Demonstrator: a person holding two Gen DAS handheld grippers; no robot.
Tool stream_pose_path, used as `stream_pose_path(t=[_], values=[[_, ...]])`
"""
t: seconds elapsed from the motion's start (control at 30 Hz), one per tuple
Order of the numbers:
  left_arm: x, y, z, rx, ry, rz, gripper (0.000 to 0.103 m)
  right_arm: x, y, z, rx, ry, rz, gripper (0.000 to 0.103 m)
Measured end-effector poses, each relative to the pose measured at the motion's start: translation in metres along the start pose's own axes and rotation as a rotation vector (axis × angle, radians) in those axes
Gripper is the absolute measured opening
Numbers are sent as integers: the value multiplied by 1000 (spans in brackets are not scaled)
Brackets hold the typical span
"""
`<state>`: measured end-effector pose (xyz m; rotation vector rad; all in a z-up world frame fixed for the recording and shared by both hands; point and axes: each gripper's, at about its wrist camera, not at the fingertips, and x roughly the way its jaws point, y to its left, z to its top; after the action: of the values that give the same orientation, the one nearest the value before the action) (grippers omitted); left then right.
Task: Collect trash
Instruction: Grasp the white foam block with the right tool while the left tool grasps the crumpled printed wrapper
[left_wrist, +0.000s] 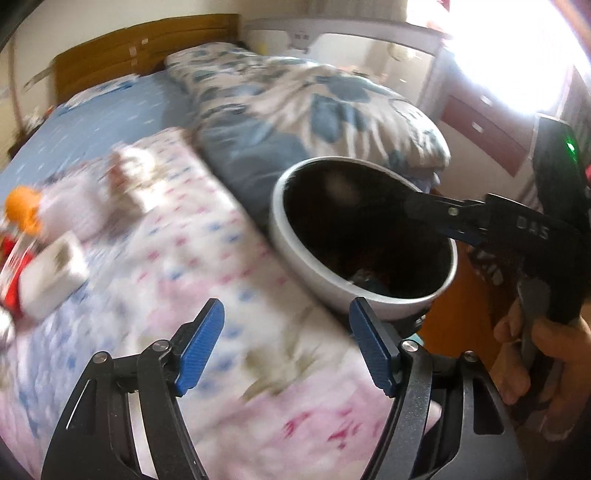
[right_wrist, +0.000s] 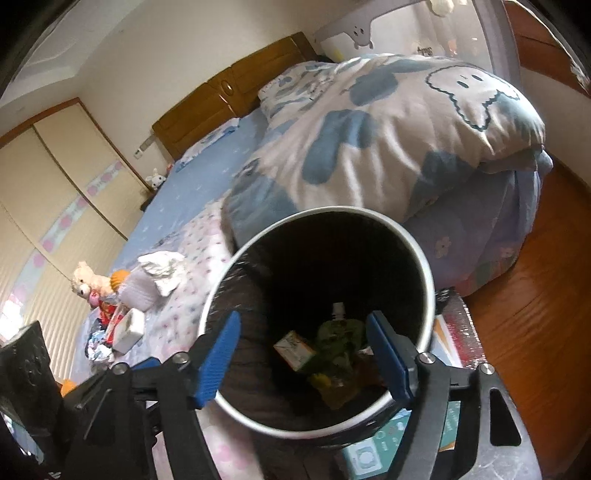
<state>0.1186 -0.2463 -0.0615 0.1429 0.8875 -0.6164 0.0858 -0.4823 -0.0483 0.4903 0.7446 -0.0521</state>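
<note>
A round trash bin (right_wrist: 424, 266) with a white rim and dark inside stands beside the bed. It holds a small carton (right_wrist: 293, 349) and a green pouch (right_wrist: 338, 339). My right gripper (right_wrist: 304, 354) is open over the bin's mouth, empty. In the left wrist view the bin (left_wrist: 295, 243) is at centre right, with the right gripper (left_wrist: 436, 214) reaching over its rim. My left gripper (left_wrist: 286, 347) is open and empty above the bed. Crumpled white paper (right_wrist: 162, 269), a white box (right_wrist: 127, 328) and wrappers (right_wrist: 99, 350) lie on the bed to the left.
A folded blue-and-white duvet (right_wrist: 388, 140) lies behind the bin. Plush toys (right_wrist: 88, 282) sit at the bed's left. A wooden headboard (right_wrist: 236, 92), wardrobe (right_wrist: 55, 192) and wooden floor (right_wrist: 524, 314) surround the bed. Boxes (right_wrist: 373, 446) lie under the bin.
</note>
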Motion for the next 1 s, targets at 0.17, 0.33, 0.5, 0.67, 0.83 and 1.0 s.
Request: stream_pose_path(t=[0.17,0.33,0.5,0.67,0.83,1.0], values=[[-21,35,-22,-92,-21,53,72,2,31,-16,-37,-9,36,77],[-39,67,-39,-155,-43,112,72,8,71,-32,-101,4,90,78],[-57,97,-54,-211,-62,162,72,19,101,-44,-147,33,132,78],[-74,125,-70,-273,-87,218,72,31,125,-55,-180,60,167,78],[-84,158,-83,-350,-89,260,72,44,151,-64,-228,86,202,78],[-93,184,-93,-409,-95,290,72,58,171,-71,-252,99,214,78]])
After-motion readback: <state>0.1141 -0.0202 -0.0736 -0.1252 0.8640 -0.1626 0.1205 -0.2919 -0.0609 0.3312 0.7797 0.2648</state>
